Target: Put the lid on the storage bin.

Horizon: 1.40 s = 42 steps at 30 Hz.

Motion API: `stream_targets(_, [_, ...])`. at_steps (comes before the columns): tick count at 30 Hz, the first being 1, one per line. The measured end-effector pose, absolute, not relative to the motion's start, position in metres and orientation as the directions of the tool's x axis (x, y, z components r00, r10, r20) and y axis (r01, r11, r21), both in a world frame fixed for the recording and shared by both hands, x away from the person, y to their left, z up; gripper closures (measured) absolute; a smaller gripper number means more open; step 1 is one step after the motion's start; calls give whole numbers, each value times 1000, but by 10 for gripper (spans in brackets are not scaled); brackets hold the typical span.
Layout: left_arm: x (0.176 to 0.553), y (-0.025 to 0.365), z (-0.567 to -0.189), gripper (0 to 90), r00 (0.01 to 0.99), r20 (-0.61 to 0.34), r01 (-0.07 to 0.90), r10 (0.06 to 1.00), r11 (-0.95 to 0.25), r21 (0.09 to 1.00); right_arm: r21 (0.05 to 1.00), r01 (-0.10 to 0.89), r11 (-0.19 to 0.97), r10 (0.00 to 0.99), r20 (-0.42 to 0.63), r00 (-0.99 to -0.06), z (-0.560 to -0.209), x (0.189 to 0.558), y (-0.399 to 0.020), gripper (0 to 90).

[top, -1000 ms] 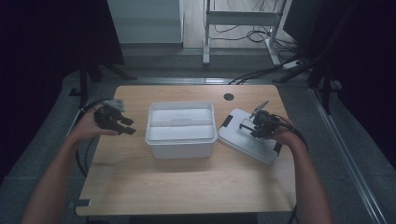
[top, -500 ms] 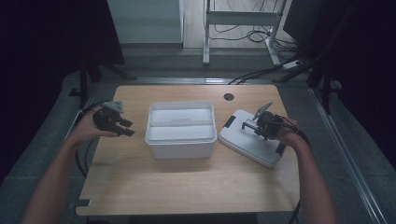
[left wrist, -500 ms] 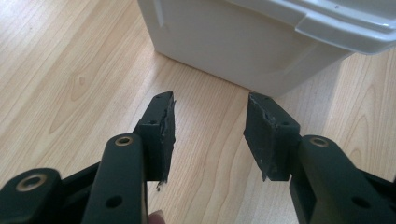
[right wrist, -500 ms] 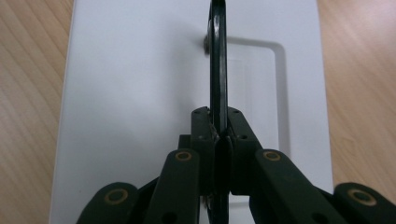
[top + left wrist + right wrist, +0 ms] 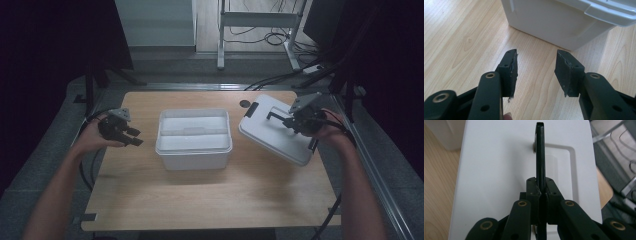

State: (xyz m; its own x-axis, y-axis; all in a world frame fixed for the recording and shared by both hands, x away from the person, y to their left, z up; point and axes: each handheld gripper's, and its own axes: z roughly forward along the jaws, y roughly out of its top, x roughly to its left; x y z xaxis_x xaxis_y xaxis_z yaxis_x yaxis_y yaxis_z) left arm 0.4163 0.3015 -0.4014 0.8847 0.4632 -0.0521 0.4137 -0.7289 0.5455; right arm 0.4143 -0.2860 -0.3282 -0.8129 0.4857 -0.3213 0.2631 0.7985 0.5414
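- Table [image 5: 210, 200]: light wood, fills the lower centre of the high view; its near edge is cut off by the frame bottom.
- White bin [image 5: 194, 137]: open-topped, centre of the high view. In the left gripper view only one corner and a rim shows, upper right [image 5: 564, 22]; the rest is cut off.
- White lid [image 5: 277, 131]: right of centre in the high view, tilted and lifted off the table, its near left corner just beside the bin. A second ago it lay flat on the wood, lower in the frame.
- Lid's black handle [image 5: 540, 157]: seen edge-on in the right gripper view; its far end is hard to make out.
- Right gripper [image 5: 299, 119]: jaws clamped on the handle, having just closed on it. Now higher in frame than before.
- Left gripper [image 5: 131, 138]: left of the bin, jaws apart, nothing between them; unchanged.
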Motion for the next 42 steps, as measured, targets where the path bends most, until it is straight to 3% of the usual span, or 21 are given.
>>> stream_targets(10, [415,303,-404,532,884,-60,419,464,-730,540,587,123,800,378,-333,-864,-290,413,-242,837])
stream_targets(25, [415,303,-409,528,883,-65,426,466,-735,527,595,15,804,245,-308,-919,-294,429,-167,837])
stream_targets(42, [410,298,-412,528,882,-68,429,466,-737,522,609,-70,790,145,-297,-944,-296,439,-123,836])
